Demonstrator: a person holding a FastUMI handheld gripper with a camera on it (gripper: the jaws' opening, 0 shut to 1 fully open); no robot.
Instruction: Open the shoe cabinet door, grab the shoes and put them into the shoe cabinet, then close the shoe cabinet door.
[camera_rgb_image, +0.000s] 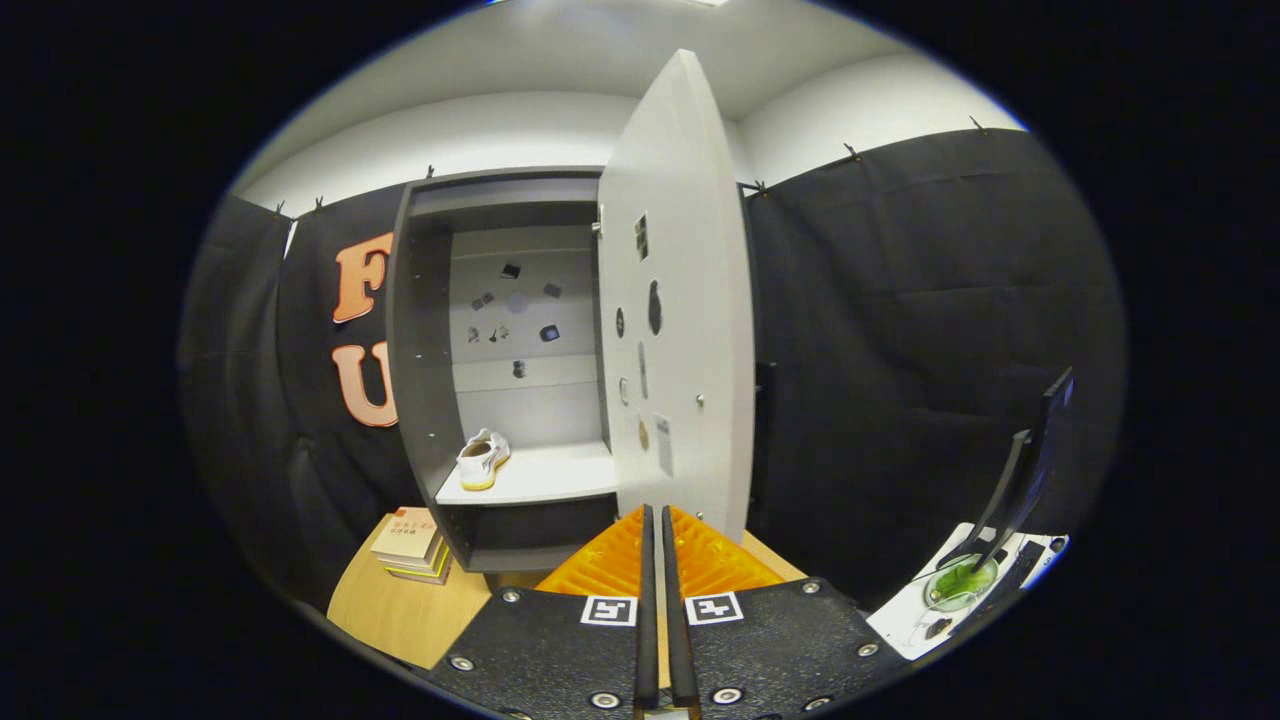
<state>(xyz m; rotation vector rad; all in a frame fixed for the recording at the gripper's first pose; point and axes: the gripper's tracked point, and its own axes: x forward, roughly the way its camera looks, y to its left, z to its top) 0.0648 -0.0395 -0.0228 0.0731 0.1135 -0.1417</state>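
The grey shoe cabinet (420, 380) stands on a wooden table, its white door (690, 330) swung open toward me, edge-on just beyond the fingers. A white shoe with a yellowish sole (482, 460) lies on the left of the cabinet's white shelf (550, 478). Small stickers dot the back wall and the inside of the door. My gripper (656, 520) is shut, the two fingers pressed together with nothing between them, their tips right below the door's lower edge.
A stack of books (412, 545) lies on the wooden table (400, 610) left of the cabinet's base. Off to the right stands a white side table (920, 615) with a dark monitor (1040, 440) and a green round object (960, 580).
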